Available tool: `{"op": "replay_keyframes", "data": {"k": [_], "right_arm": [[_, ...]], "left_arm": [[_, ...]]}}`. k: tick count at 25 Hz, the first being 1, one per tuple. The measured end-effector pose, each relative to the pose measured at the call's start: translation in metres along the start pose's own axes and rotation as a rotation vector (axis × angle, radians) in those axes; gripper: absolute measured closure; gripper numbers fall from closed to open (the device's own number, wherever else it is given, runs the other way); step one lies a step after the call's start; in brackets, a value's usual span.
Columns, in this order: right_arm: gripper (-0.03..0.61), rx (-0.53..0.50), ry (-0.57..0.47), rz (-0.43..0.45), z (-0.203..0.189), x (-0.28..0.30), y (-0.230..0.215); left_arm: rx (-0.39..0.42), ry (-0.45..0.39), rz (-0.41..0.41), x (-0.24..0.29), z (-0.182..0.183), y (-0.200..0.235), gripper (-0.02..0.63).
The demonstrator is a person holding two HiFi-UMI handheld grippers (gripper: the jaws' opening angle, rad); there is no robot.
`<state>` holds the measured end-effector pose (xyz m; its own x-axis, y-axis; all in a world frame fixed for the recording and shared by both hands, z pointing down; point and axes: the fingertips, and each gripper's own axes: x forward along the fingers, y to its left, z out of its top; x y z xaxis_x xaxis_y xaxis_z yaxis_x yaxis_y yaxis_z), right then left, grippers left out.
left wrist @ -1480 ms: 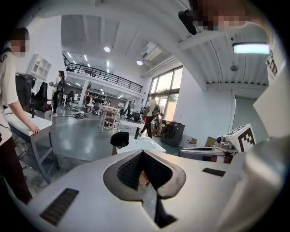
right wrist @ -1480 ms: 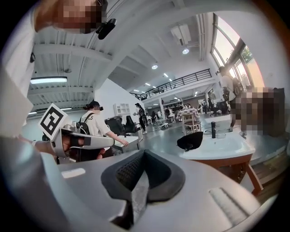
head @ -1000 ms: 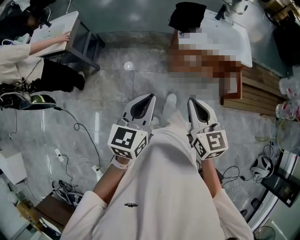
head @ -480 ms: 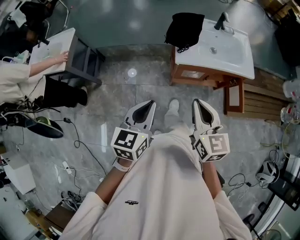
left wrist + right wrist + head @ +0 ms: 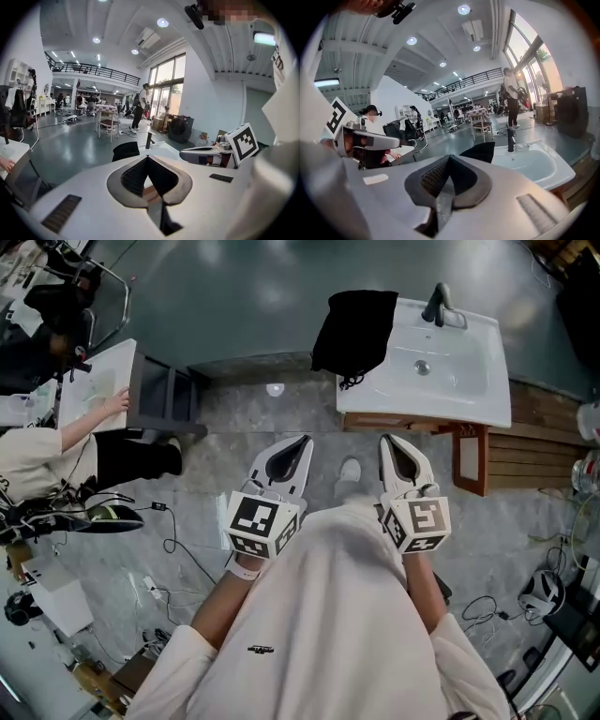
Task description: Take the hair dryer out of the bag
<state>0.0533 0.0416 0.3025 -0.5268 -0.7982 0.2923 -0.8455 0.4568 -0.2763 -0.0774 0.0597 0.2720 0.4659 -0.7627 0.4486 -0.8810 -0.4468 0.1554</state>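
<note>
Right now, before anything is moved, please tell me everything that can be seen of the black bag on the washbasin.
The black bag looks like soft, matte dark cloth, slumped and without a firm shape. It lies on the left end of the white washbasin and hangs over that side towards the floor. A thin dark cord dangles at its lower edge. Whether it is open cannot be told, and no hair dryer shows. Only the washbasin is seen to touch it.

We are looking down on a grey stone floor (image 5: 234, 442), where a white washbasin (image 5: 459, 381) with a black tap (image 5: 437, 306) is sitting on a wooden stand (image 5: 471, 461). At the left, a seated person (image 5: 52, 454) is resting a hand on a white worktop (image 5: 101, 381). Loose cables (image 5: 178, 547) are trailing across the floor.
</note>
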Motion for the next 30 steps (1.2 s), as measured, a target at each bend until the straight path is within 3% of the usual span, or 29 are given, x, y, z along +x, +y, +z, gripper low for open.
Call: {"op": "replay_keyframes", "data": {"k": [6,12,28,30], "right_arm": [[0.568,-0.015,0.049,0.044,0.001,0.049,-0.034],[0.568,-0.036,0.090,0.055,0.001,0.077,-0.040],[0.566,-0.024,0.193,-0.038,-0.021,0.137,-0.046],[0.504,-0.017,0.207,-0.035,-0.027,0.146,-0.048]], "left_arm": [[0.006,0.032,0.032,0.048,0.010,0.022,0.607],[0.002,0.059,0.027,0.073,0.014,0.040,0.607],[0.088,0.150,-0.140,0.150,-0.008,0.085,0.606],[0.105,0.177,-0.146,0.162,-0.016,0.090,0.590]]}}
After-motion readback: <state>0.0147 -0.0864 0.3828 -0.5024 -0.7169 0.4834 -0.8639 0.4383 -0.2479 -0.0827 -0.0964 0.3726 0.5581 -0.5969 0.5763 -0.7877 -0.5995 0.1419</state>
